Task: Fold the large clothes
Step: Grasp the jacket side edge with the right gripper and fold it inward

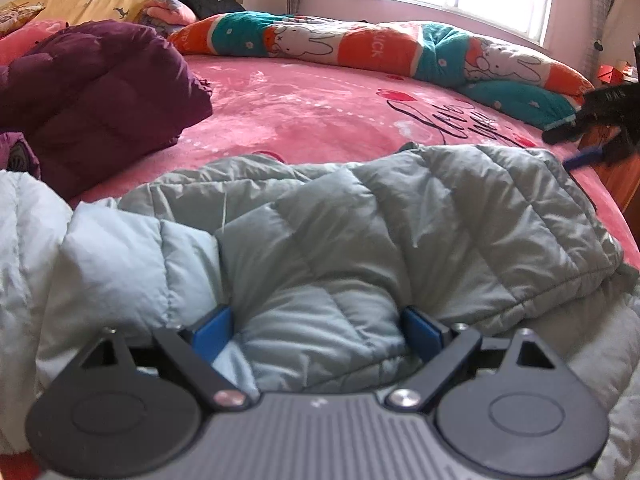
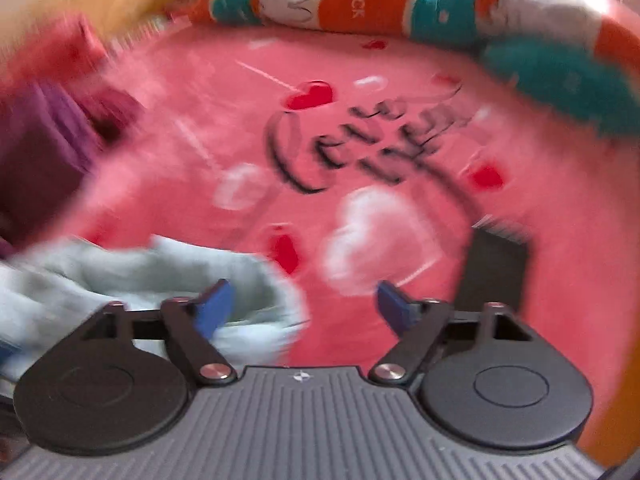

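**Pale blue down jacket lies on the pink bed**

The pale blue down jacket (image 1: 320,232) is spread over the near side of the pink bedspread (image 1: 312,108). Your left gripper (image 1: 320,330) has its fingers wide, puffed jacket fabric bulging between them. Your right gripper (image 2: 306,308) stands wide and empty in a blurred view, the jacket's edge at its nine o'clock. A purple jacket (image 1: 100,92) sits at ten o'clock.
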Available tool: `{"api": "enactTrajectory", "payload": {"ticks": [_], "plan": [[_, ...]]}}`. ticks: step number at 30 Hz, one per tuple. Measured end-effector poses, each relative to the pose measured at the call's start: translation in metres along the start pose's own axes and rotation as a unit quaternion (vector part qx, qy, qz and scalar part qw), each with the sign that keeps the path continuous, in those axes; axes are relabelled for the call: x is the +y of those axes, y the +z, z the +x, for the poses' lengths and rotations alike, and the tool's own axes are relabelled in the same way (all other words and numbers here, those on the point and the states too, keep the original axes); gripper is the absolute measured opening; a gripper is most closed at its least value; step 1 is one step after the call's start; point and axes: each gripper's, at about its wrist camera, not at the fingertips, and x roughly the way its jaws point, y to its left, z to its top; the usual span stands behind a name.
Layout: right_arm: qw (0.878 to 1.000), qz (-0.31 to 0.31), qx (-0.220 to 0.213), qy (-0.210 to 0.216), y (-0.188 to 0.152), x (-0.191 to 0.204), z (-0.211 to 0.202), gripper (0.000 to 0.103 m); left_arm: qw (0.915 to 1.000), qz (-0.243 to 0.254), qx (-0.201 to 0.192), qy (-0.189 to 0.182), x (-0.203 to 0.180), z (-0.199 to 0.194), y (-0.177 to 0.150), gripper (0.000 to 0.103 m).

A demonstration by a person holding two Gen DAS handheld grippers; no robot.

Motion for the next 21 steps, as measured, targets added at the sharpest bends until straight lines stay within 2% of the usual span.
{"api": "enactTrajectory", "payload": {"ticks": [2,4,7,9,11,12,13,15,18,21], "plan": [[0.999,0.032,0.017,0.027,-0.017,0.000,0.008,0.102,1.0000,-0.003,-0.002,-0.002,0.001,-0.001,0.000,0.091],[0.998,0.038,0.029,0.028,-0.030,0.003,0.015,0.102,0.9999,-0.008,-0.002,-0.007,0.003,-0.001,0.001,0.091],[0.997,0.039,0.045,0.053,-0.041,0.013,0.027,0.103,0.9999,-0.009,-0.002,-0.007,0.003,0.000,0.001,0.091],[0.997,0.025,0.051,0.044,-0.042,0.020,0.037,0.103,0.9999,-0.009,-0.003,-0.007,0.003,0.000,0.001,0.091],[0.999,0.015,0.027,0.032,-0.041,0.023,0.037,0.090,0.9998,-0.013,-0.006,-0.009,0.006,-0.001,0.001,0.091],[0.999,0.027,0.016,0.029,-0.038,0.018,0.039,0.061,0.9997,-0.016,-0.011,-0.013,0.008,-0.002,0.001,0.091],[0.998,0.045,0.013,0.031,-0.036,0.007,0.039,0.046,0.9996,-0.018,-0.014,-0.014,0.009,-0.003,0.002,0.091],[0.996,0.081,0.003,0.032,-0.032,-0.012,0.042,0.040,0.9996,-0.019,-0.019,-0.013,0.011,-0.005,0.003,0.091],[0.996,0.086,-0.005,0.016,-0.039,-0.024,0.041,0.028,0.9993,-0.026,-0.022,-0.014,0.016,-0.004,0.005,0.091],[0.994,0.104,-0.011,0.024,-0.045,-0.038,0.042,0.025,0.9992,-0.034,-0.014,-0.014,0.020,0.002,0.005,0.091]]}}
